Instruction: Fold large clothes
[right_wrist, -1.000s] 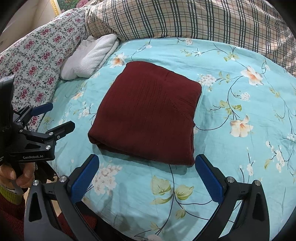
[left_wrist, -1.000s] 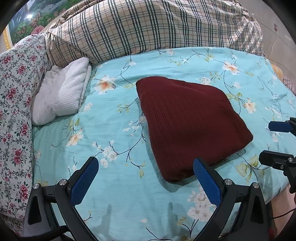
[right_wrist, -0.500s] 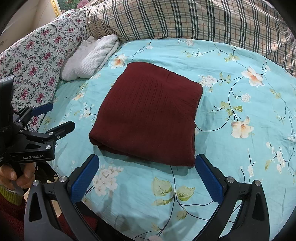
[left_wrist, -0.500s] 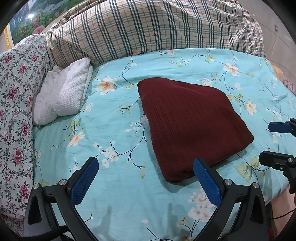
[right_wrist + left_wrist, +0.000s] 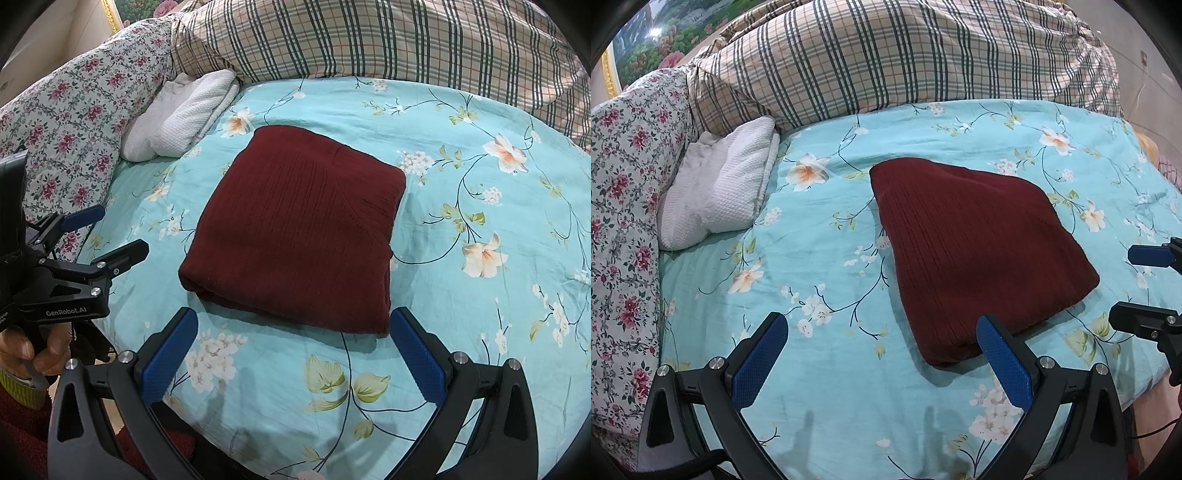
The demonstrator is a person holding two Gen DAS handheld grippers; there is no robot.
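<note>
**Sweater folded on bed, both hand-held grippers spread and empty**

Sweater (image 5: 979,254), dark red rib knit, is seen folded into a thick rectangular bundle and laid flat on the bed (image 5: 820,373), on the turquoise floral cover, roughly mid-bed. A rounded fold edge is shown at the near-left corner in the right wrist view (image 5: 295,240); stacked layers are visible along the near-right edge.

Left hand-held gripper (image 5: 882,362): jaws are held wide apart, nothing between the blue pads. It is positioned above the cover at the bundle's near corner; its right pad overlaps that corner in the left wrist view, contact cannot be told. In the right wrist view it is seen at the left bed edge (image 5: 107,232), gripped by a hand (image 5: 29,350).

Right hand-held gripper (image 5: 295,354): jaws are spread wide, nothing pinched, set just short of the bundle's near edge, which is framed between the pads. Its fingers are seen at the right edge of the left wrist view (image 5: 1137,286), apart from the sweater.

White waffle-textured cloth (image 5: 716,192) is bunched at the far left of the bed, well apart from the sweater. Plaid bedding (image 5: 886,59) is piled along the far side; a floral quilt (image 5: 624,206) runs down the left.
</note>
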